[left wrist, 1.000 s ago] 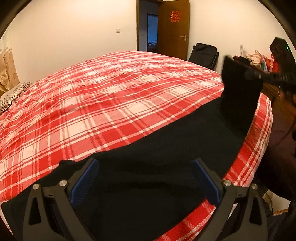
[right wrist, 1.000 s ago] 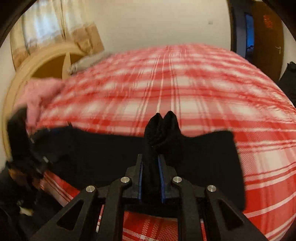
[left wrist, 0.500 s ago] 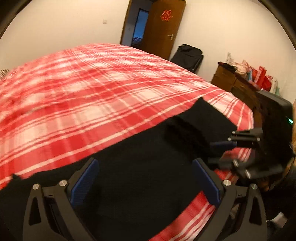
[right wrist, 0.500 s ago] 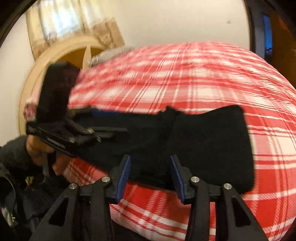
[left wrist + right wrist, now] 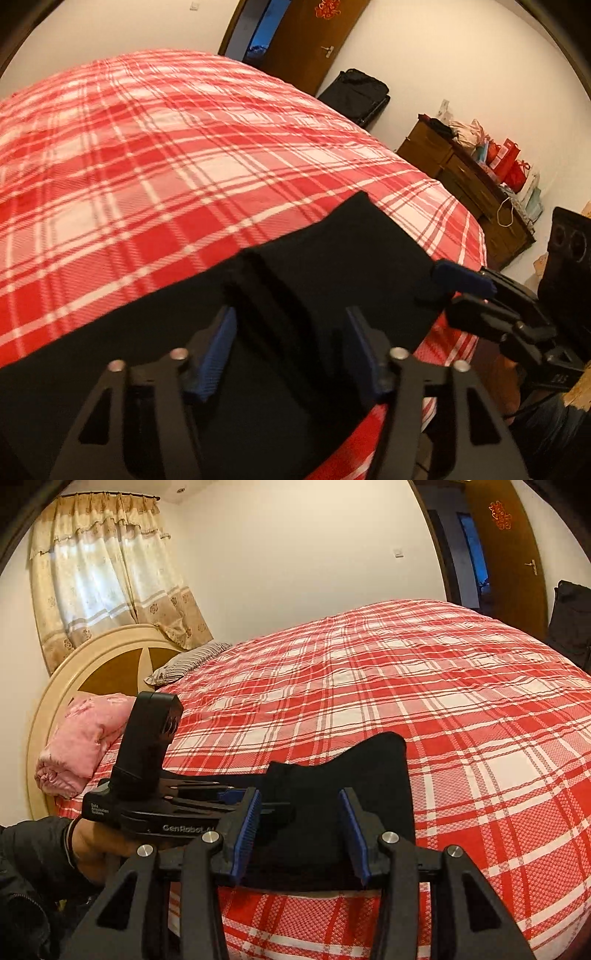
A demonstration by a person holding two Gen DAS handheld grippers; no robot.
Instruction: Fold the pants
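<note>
Black pants (image 5: 332, 266) lie along the near edge of a bed with a red and white plaid cover (image 5: 166, 155). One end is folded back over the rest, and the fold edge shows in the left wrist view. My left gripper (image 5: 291, 350) is open, low over the pants at the fold. My right gripper (image 5: 301, 834) is open and empty, just above the folded end of the pants (image 5: 365, 775). In the left wrist view the right gripper (image 5: 476, 291) sits at the pants' right edge. In the right wrist view the left gripper (image 5: 236, 801) lies over the pants on the left.
A pink rolled blanket (image 5: 77, 742), a striped pillow (image 5: 188, 661) and a round headboard (image 5: 85, 664) are at the bed's head. A wooden dresser with red bags (image 5: 480, 177), a black bag (image 5: 354, 92) and a brown door (image 5: 314, 37) stand beyond the bed.
My right gripper carried the pants' end over, laid it down on the rest and opened. My left gripper moved right toward the fold and its fingers came closer together.
</note>
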